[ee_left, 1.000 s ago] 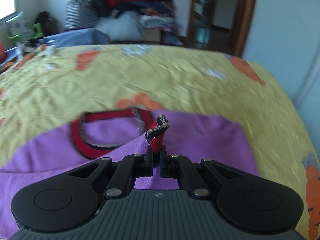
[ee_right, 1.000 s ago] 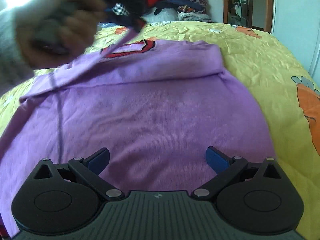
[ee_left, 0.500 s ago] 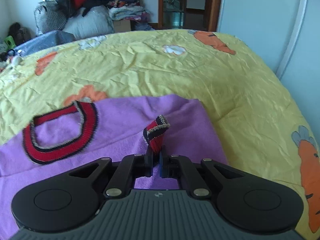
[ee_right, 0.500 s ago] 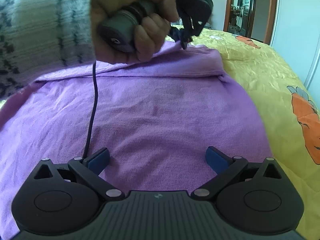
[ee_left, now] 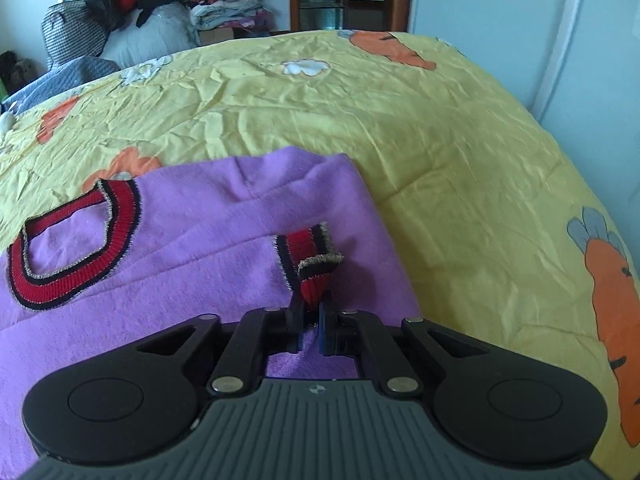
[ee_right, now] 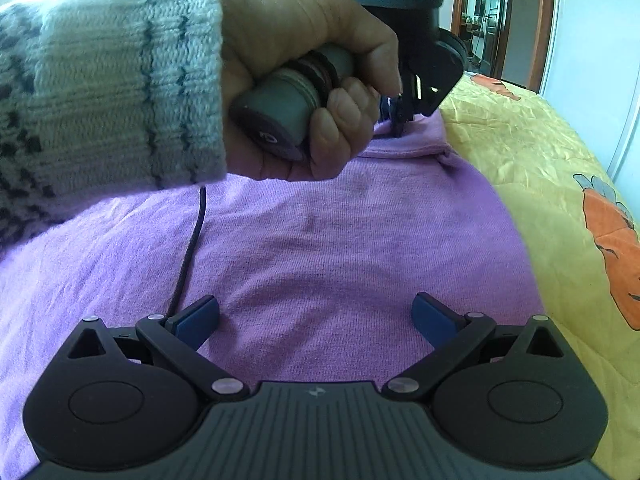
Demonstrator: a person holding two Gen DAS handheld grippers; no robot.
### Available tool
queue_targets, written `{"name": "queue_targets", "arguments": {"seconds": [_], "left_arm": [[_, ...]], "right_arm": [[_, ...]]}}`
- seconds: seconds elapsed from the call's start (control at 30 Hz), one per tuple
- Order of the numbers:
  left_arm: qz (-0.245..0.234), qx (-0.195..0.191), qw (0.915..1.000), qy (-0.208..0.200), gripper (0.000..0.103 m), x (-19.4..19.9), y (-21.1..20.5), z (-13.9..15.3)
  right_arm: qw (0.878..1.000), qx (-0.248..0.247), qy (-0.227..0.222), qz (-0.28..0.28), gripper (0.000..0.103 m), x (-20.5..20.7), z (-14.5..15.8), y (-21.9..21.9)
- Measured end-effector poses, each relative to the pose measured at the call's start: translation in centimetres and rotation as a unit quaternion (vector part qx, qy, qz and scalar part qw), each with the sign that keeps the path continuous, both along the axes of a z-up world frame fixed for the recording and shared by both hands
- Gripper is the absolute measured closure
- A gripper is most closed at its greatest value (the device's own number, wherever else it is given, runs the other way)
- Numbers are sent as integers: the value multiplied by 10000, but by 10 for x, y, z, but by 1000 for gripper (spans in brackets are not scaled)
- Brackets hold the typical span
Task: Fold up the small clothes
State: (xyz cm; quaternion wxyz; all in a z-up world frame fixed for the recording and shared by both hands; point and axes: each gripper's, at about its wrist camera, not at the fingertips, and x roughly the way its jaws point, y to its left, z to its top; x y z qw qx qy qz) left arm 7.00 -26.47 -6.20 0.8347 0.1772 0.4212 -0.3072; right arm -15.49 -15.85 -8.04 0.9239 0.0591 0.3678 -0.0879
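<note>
Pinching the ribbed red cuff [ee_left: 316, 276] of the purple knit sweater [ee_left: 180, 280], the left claw [ee_left: 311, 326] has its jaws closed on the band, the sleeve folded across the sweater's chest right of the red, dark-edged neckband [ee_left: 76, 240]. Nearer the sweater's hem, the right claw [ee_right: 316, 316] hovers with jaws spread wide. The sweater lies flat on a wrinkled yellow carrot-print bedsheet [ee_left: 440, 140].

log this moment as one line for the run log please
stage: sleeve fold | left gripper: shut on red striped cuff over purple sweater | right gripper: open, above sweater | surface: yellow bedspread
</note>
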Motion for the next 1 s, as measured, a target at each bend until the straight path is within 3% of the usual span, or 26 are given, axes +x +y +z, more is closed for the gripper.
{"name": "queue_targets", "arguments": {"seconds": [0.03,0.07,0.1,0.17,0.27,0.33,0.4,0.47,0.57,0.67,0.77,0.87,1.0], "left_arm": [[-31,26,10000,-11,92,-1,0,0],[-48,63,10000,7,83,0,1,1],[-33,42,9999,124,67,1,6,5],[49,-388,9987,329,44,5,35,21],[423,-887,9952,48,31,6,103,49],[794,-1059,9912,-78,29,10,155,58],[1154,-1062,9873,-269,28,15,202,59],[1597,-922,9823,-339,28,24,243,50],[2081,-994,9730,-138,30,34,290,31],[2505,-789,9649,-71,29,39,318,12],[2694,-636,9609,-104,27,37,340,0],[2781,-584,9587,-141,13,30,357,-5],[2670,-575,9610,-427,7,9,377,-12]], "right_arm": [[10000,-10,7,2,0,0,0,0],[10000,-17,12,2,0,1,0,0],[10000,-20,15,2,0,1,0,0],[10000,-28,35,25,0,0,0,1],[9999,-32,81,135,0,-1,2,-2],[9995,-20,158,262,0,2,9,-5],[9990,-13,-78,445,0,11,25,-15],[9980,98,-315,543,0,39,42,-31],[9948,344,-580,765,0,99,53,-57],[9932,429,-392,1004,0,164,44,-68],[9934,538,-53,1013,0,200,23,-79],[9958,422,153,794,0,192,6,-97],[9963,-74,117,849,0,161,2,-108]]}}
